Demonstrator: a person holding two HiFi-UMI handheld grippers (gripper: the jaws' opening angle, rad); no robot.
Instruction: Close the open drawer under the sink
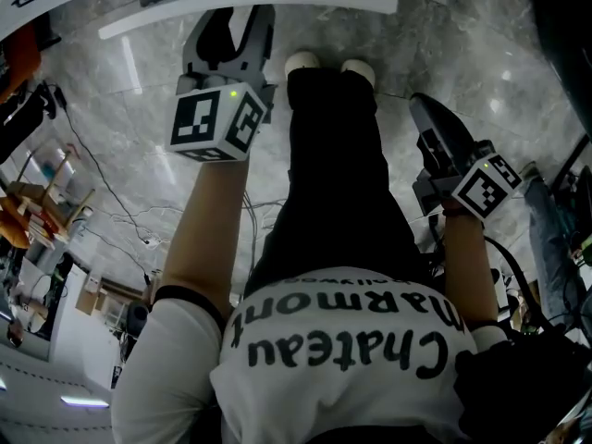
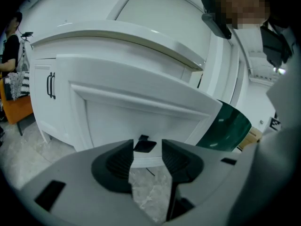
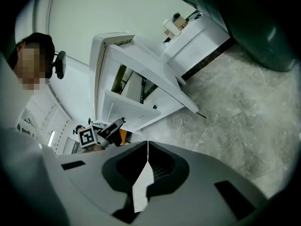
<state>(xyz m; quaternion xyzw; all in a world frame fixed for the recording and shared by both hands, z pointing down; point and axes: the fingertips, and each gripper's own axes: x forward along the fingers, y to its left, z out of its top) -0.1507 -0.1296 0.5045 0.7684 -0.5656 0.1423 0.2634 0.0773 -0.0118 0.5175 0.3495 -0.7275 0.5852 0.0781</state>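
Observation:
The white drawer front (image 2: 141, 112) stands out from the vanity under the curved counter (image 2: 117, 36), with a small black knob (image 2: 145, 145) low on its face. My left gripper (image 2: 147, 148) is open just short of that knob, which shows in the gap between the jaws without touching them. In the head view the left gripper (image 1: 236, 21) points at the white drawer edge (image 1: 314, 5). My right gripper (image 1: 424, 109) hangs lower at the right, away from the drawer. Its jaws are shut on nothing (image 3: 147, 145). The right gripper view shows the open drawer (image 3: 136, 109) from the side.
A dark green bin (image 2: 230, 126) stands right of the vanity on the grey marble floor (image 3: 244, 126). Left of the drawer is a cabinet door with a black handle (image 2: 51, 85). The person's legs and white shoes (image 1: 328, 65) stand between the grippers. Cables (image 1: 120, 215) trail at the left.

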